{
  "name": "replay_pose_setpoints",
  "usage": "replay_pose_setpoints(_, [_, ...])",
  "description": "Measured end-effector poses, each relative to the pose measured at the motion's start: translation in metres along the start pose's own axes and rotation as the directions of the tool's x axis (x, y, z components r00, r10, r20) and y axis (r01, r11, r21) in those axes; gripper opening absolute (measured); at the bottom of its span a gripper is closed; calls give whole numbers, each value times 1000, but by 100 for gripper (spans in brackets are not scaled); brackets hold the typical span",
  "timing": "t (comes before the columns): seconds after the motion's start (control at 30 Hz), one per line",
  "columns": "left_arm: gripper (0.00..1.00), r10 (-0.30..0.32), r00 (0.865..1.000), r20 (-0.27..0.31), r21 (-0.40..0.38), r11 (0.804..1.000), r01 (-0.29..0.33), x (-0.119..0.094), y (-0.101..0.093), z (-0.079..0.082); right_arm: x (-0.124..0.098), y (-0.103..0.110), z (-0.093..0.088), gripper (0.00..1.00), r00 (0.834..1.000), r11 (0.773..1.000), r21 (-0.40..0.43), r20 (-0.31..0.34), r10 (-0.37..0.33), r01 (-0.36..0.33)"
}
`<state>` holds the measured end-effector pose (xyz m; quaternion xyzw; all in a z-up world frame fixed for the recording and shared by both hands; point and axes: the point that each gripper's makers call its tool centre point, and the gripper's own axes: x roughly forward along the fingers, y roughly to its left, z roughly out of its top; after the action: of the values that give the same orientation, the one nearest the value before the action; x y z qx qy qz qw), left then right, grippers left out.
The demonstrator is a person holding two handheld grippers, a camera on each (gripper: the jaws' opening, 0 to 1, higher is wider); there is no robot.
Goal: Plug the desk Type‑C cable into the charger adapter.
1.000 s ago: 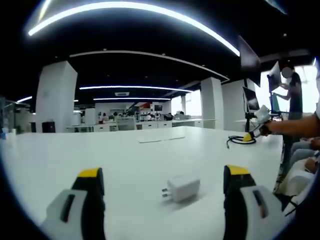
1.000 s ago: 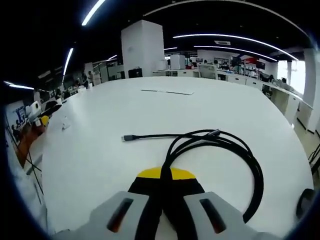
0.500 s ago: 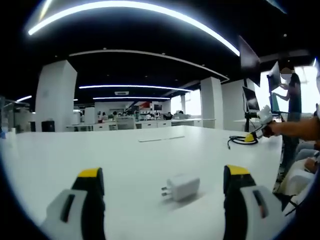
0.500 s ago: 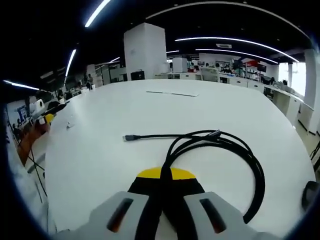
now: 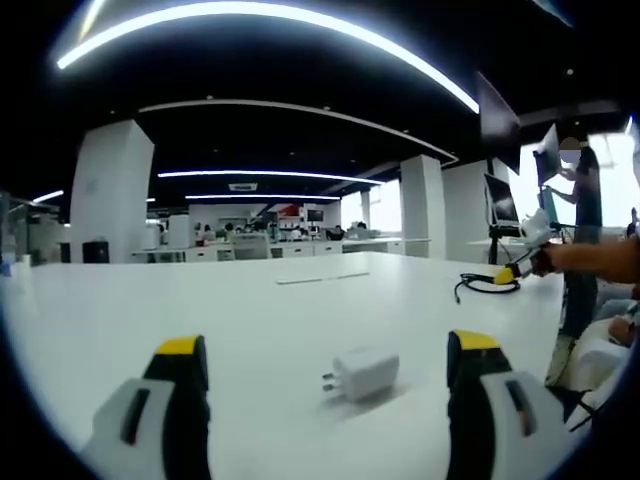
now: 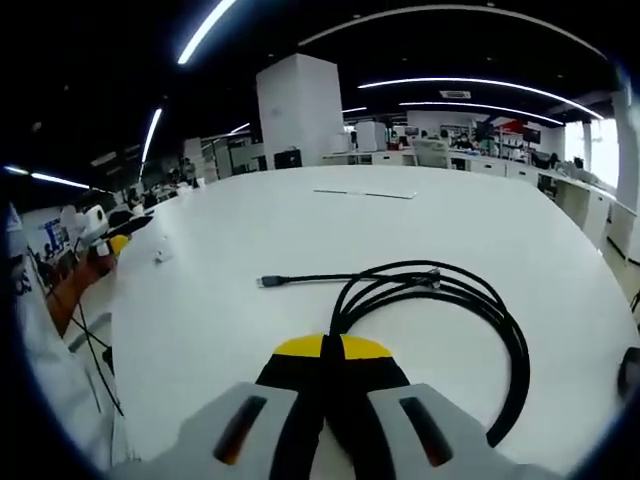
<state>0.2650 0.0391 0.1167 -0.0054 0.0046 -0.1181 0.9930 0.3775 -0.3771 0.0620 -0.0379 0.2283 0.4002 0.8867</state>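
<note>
A white charger adapter lies on the white table, prongs to the left, between the jaws of my left gripper, which stands open around it without touching. My right gripper is shut on a coiled black Type-C cable. One cable end with its plug lies free on the table ahead. In the left gripper view the right gripper shows far off at the right with the cable. In the right gripper view the adapter is a small white thing beside the left gripper.
A thin flat strip lies farther out on the table. A person stands at monitors at the right of the left gripper view. A sleeve fills the left edge of the right gripper view. Desks and pillars stand behind.
The right gripper view has swung a little: the cable and plug sit slightly right and lower than before. The left gripper and the adapter have stayed put.
</note>
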Motion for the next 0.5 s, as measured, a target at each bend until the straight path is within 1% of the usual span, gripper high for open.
replay_pose_setpoints(0.27, [100, -1, 1000, 2, -2, 1000, 1, 0, -1, 0, -5, 14, -2, 2, 1000, 1000, 4, 12, 13, -13])
replay_pose_setpoints(0.5, [100, 0, 1000, -5, -1, 1000, 0, 0, -1, -2, -10, 25, -3, 2, 999, 999, 2, 6, 38, -38])
